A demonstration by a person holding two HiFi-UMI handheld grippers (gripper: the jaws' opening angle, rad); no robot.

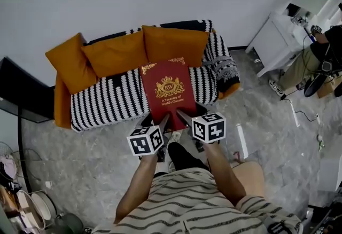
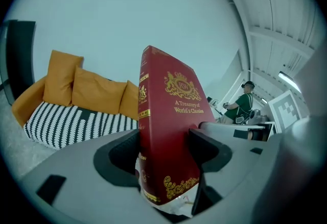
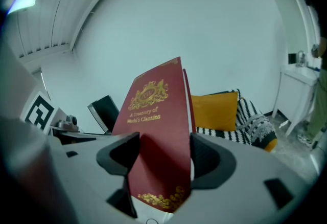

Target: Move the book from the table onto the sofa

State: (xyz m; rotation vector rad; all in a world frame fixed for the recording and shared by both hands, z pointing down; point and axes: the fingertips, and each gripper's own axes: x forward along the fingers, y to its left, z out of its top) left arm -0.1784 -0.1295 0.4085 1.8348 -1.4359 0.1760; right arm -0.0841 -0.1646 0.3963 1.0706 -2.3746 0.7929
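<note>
A red hardback book (image 1: 169,93) with a gold crest is held in the air, cover up, over the front of the sofa (image 1: 107,98). My left gripper (image 1: 162,120) is shut on its near left corner and my right gripper (image 1: 181,117) is shut on its near right corner. In the left gripper view the book (image 2: 166,136) stands clamped between the dark jaws, spine to the left. The right gripper view has the same book (image 3: 158,151) pinched between its jaws. The sofa has a black-and-white striped cover and orange cushions (image 1: 173,44).
A dark panel (image 1: 18,88) stands left of the sofa. A white cabinet (image 1: 278,40) and a seated person (image 1: 315,56) are at the right. Cables (image 1: 299,112) lie on the grey floor. Bowls and clutter (image 1: 32,209) sit at the lower left.
</note>
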